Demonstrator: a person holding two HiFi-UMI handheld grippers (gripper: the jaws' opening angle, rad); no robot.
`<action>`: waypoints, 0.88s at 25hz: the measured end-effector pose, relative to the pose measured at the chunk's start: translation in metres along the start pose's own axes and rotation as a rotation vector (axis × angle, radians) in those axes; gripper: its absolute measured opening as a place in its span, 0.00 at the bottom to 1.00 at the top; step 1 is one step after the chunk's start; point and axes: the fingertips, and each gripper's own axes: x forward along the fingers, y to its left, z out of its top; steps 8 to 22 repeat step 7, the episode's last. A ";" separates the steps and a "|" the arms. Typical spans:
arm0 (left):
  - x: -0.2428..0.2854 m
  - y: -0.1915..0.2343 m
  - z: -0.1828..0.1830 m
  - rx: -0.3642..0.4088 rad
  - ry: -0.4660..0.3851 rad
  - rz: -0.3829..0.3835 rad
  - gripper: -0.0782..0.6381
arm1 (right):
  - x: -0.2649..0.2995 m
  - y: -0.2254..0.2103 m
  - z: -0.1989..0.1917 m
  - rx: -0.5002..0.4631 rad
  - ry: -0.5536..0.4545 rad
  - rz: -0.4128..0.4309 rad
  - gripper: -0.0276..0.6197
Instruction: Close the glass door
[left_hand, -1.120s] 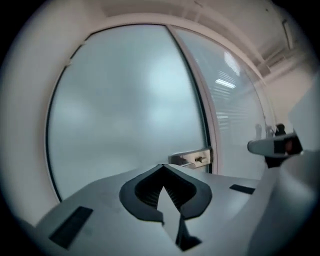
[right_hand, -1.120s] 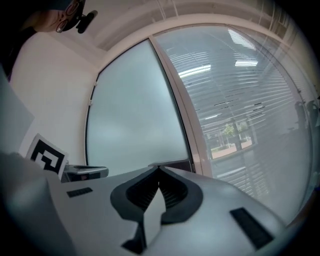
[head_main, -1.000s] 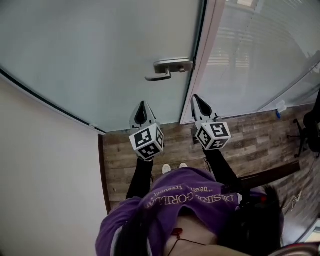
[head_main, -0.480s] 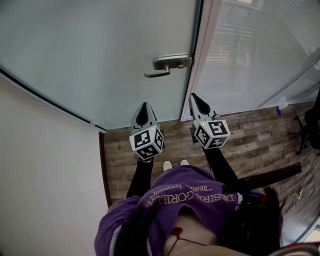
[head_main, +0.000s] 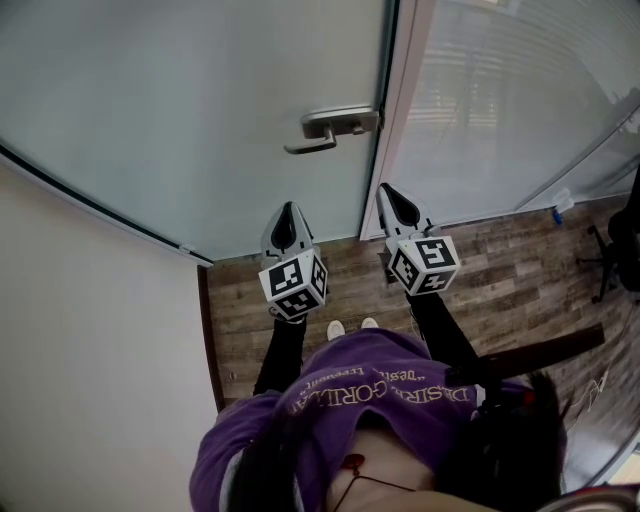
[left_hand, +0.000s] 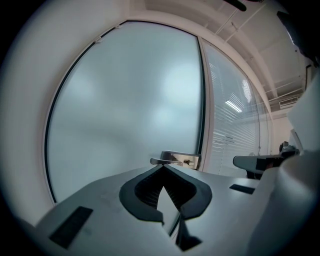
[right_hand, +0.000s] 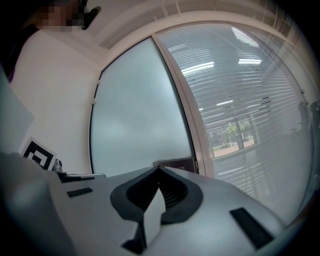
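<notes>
I am looking down on a brown wood-plank floor (head_main: 520, 270) in a narrow entry, with a plain white wall (head_main: 90, 350) running along the far side of the frosted glass door (head_main: 200, 120) from its brushed-metal lever handle (head_main: 330, 128). The door's handle-side edge lies right alongside the pale upright frame post (head_main: 405, 110); I cannot tell whether it is latched. Beyond the post from the handle stands a glass partition with white slatted blinds (head_main: 500, 110). My left claw (head_main: 286, 210) is clenched on nothing, its tips meeting just below the handle and clear of it. My right claw (head_main: 386, 190) is likewise clenched and empty, below the handle and in front of the post, without touching either. Well away from the handle, past the partition, part of a black office chair (head_main: 620, 250) shows. Nothing stands between either claw and the handle.
</notes>
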 end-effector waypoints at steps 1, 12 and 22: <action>0.000 0.000 -0.001 0.000 0.000 -0.001 0.11 | 0.000 -0.001 0.000 0.000 -0.001 -0.002 0.04; 0.003 0.000 -0.006 0.005 0.012 -0.004 0.11 | 0.001 -0.005 -0.003 0.003 0.001 -0.015 0.04; 0.003 0.000 -0.006 0.005 0.012 -0.004 0.11 | 0.001 -0.005 -0.003 0.003 0.001 -0.015 0.04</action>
